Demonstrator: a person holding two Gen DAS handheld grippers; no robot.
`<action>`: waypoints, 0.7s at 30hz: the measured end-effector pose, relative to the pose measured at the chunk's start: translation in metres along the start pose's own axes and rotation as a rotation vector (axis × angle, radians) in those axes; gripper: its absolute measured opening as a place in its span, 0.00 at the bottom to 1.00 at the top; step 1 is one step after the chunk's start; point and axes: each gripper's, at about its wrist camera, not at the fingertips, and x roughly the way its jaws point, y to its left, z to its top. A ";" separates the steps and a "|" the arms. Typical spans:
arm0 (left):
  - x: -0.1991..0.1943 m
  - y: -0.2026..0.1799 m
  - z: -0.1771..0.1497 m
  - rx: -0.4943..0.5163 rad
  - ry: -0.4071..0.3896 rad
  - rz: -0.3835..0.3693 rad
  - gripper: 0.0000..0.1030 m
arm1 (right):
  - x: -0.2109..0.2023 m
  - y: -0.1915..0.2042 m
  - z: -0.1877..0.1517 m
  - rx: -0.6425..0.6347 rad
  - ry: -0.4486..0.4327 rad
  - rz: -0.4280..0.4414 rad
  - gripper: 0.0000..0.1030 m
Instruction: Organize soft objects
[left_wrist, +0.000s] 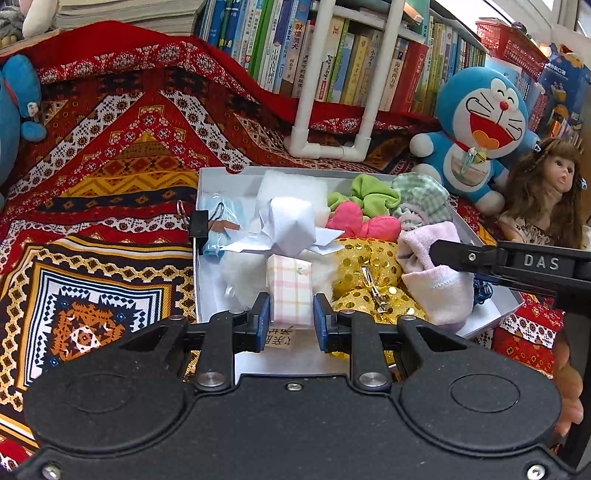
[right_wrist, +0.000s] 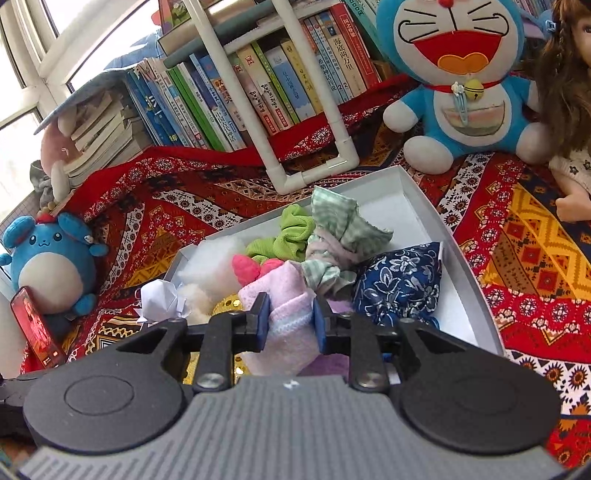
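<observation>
Home children's room, shelved books (left_wrist: 343, 62), Doraemon plush (left_wrist: 476, 122), doll (left_wrist: 543, 192), patterned red cloth (left_wrist: 110, 147)

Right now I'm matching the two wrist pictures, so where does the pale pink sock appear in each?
Left wrist view: pale pink sock lies right of centre in the white box, under the other tool's tip.
Right wrist view: it sits low at centre, between the right gripper jaws.
Shared landmark: the Doraemon plush behind the box.

Books (left_wrist: 354, 59), doll (left_wrist: 543, 192), phone (right_wrist: 37, 328)
</observation>
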 end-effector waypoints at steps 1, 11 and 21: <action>-0.002 -0.001 0.000 0.001 -0.006 0.002 0.23 | -0.002 0.001 0.000 -0.008 -0.003 0.000 0.42; -0.033 -0.009 0.002 0.045 -0.083 0.019 0.40 | -0.034 0.008 -0.001 -0.072 -0.062 0.022 0.60; -0.071 -0.011 -0.001 0.049 -0.160 0.042 0.54 | -0.072 0.020 -0.008 -0.159 -0.139 0.017 0.76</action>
